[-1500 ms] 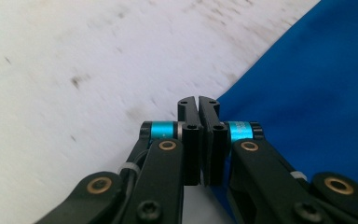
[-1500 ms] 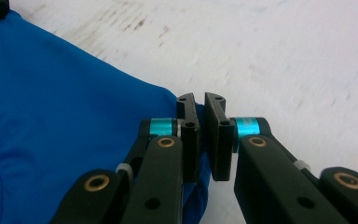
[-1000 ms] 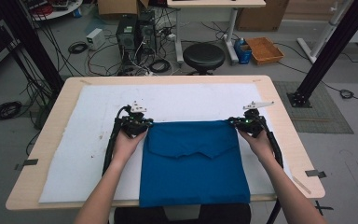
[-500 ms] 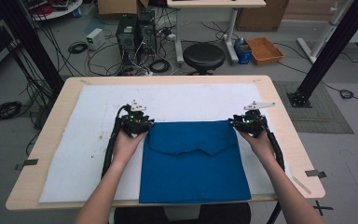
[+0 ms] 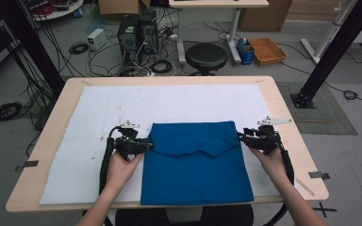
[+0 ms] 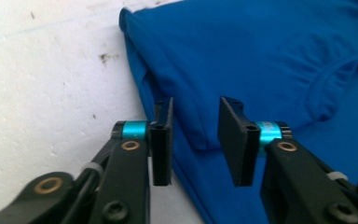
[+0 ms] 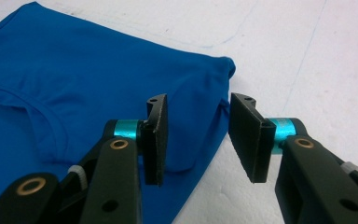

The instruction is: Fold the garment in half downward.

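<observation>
I count one blue shirt (image 5: 195,162), folded, lying flat on one white mat (image 5: 89,122) that covers one wooden table (image 5: 287,108). Two grippers, one in each hand. Landmark for everything below: the shirt.

The shirt sits at the near middle of the mat, its near edge reaching the table's near edge. Top layer is folded down over it, neckline seam showing across the middle.

Left gripper (image 5: 143,145) is at the shirt's left edge, up near the far left corner. In the left gripper view (image 6: 195,140) its jaws stand apart with a clear gap; the folded left edge of the shirt (image 6: 270,65) runs through that gap, lower down on the mat, and the pads don't press on it. One finger (image 6: 162,144) hangs over bare mat just off the shirt's edge, the other over the cloth. These jaws have just been opening and hold nothing.

Right gripper (image 5: 245,138) is at the shirt's right edge, near the far right corner. In the right gripper view (image 7: 199,140) its jaws are also apart, and have just opened wider. The shirt's (image 7: 74,84) right fold shows in the gap between them, not pinched. One finger (image 7: 157,140) is over cloth, the other over the mat beside the shirt.

Both hands rest on the mat either side of the shirt.
</observation>
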Demonstrator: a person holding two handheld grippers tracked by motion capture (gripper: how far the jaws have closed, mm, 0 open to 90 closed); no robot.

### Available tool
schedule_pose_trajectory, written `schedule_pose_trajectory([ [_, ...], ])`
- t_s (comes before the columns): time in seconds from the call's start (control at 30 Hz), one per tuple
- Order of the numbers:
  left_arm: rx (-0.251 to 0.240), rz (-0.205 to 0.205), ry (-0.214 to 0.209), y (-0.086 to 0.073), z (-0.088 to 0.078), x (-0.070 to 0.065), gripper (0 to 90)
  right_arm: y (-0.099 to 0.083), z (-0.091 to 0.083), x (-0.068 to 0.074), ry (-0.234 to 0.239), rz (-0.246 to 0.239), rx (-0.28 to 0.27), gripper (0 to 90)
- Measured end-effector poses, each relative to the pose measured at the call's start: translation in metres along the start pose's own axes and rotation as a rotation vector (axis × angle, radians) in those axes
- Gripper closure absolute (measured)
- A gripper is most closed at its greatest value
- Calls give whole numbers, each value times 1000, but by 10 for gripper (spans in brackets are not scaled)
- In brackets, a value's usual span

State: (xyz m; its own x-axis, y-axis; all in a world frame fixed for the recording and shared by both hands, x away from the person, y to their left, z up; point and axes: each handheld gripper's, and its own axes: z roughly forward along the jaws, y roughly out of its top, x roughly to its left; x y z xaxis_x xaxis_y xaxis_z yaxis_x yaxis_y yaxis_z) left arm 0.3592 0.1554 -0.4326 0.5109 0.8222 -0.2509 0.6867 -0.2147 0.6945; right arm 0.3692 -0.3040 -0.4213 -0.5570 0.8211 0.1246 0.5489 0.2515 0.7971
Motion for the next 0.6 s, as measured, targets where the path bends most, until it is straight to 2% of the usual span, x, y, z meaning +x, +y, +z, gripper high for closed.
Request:
schedule_pose_trajectory([
  [0.03, 3, -16, -2, 0, 2, 0, 683, -1, 1, -1, 2, 1, 2, 582],
  [0.17, 23, -36, 0, 1, 7, -2, 712, -2, 3, -1, 7, 20, 15, 587],
  [0.23, 41, -25, 5, 1, 8, -3, 739, -3, 4, -3, 15, 45, 22, 589],
  [0.3, 38, -25, 1, 1, 8, -5, 757, -3, 5, -3, 24, 61, 32, 610],
  [0.6, 17, -11, 0, 2, 7, -7, 858, -9, 3, 0, 57, 81, 60, 688],
])
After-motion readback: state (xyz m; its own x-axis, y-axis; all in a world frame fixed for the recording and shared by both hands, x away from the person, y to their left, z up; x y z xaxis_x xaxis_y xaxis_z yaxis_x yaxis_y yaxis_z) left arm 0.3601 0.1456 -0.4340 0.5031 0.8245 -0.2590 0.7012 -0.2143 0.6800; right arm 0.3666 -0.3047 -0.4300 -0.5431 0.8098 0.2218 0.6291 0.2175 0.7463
